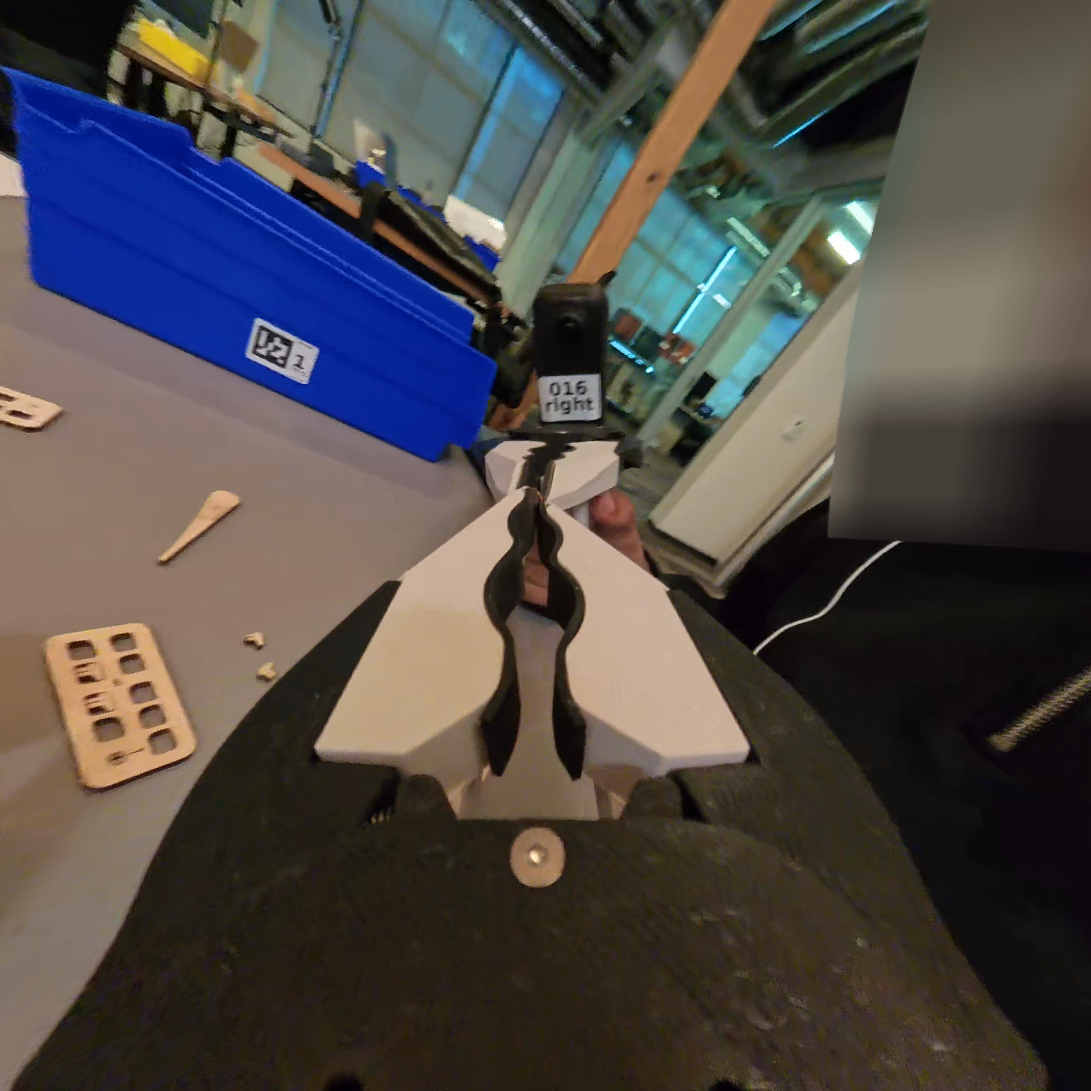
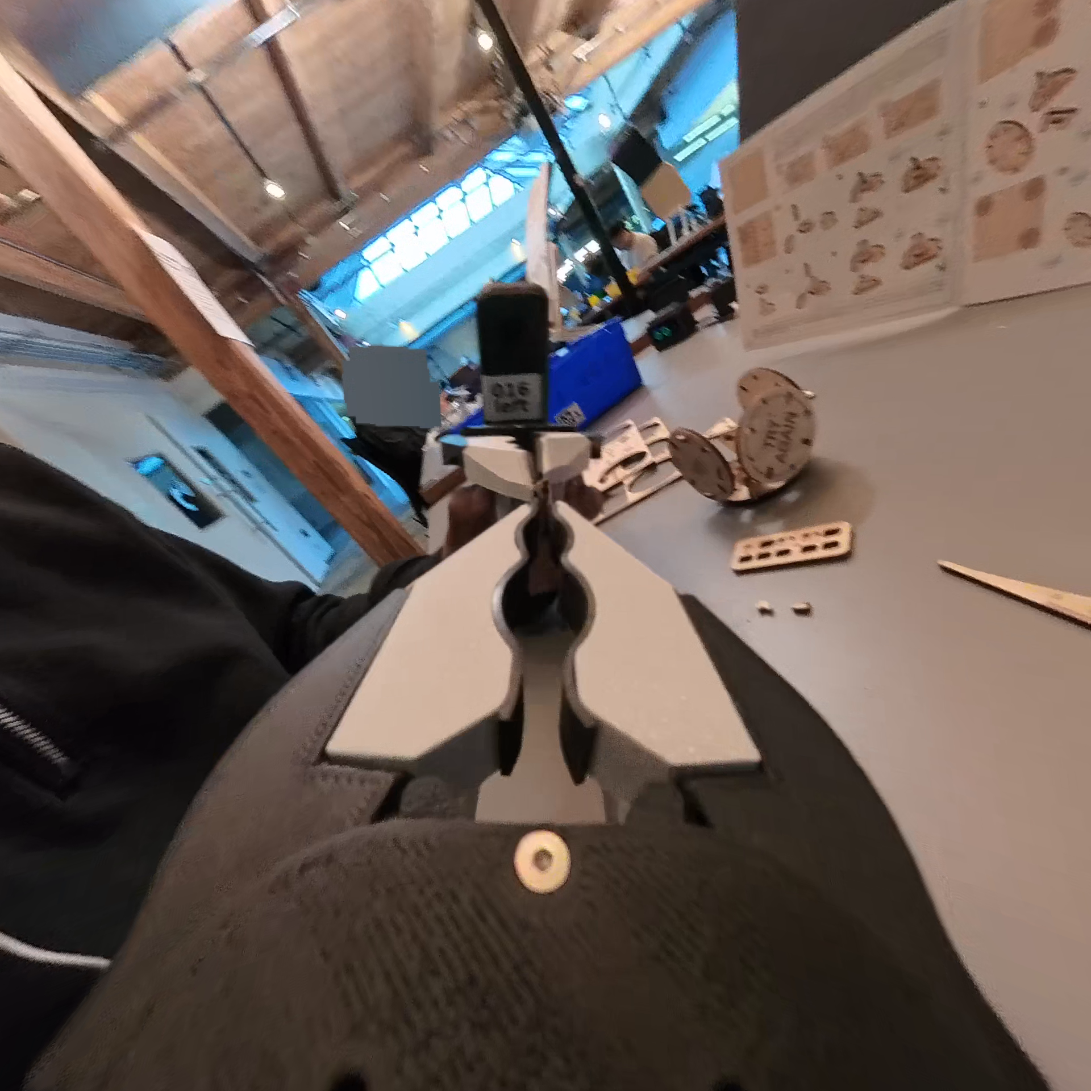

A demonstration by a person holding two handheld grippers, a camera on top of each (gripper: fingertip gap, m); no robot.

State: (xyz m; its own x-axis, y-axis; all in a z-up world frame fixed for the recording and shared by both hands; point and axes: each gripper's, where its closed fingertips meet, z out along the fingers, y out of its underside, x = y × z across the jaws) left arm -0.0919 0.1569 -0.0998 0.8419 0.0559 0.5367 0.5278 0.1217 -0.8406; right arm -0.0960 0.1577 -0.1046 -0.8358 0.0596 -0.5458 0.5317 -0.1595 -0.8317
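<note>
Meeting tip to tip over the counter [image 1: 330, 531] edge, the left claw [image 1: 531, 499] and right claw [image 2: 540, 502] are both seen closed. A tiny tan sliver [image 2: 540, 487] is glimpsed between them; which claw grips it cannot be told. Farther off, a punched wooden card [image 1: 118, 702], a wooden wedge [image 1: 201, 525] and a blue bin [image 1: 236, 254] are seen on the counter.

Blue bin [image 1: 236, 260]; grey table [image 1: 295, 561]; pale perforated wooden sheet [image 1: 118, 705].

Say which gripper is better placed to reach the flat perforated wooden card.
Left, probably: the card lies right beside the left gripper; from the right gripper it sits beyond the tips.
</note>
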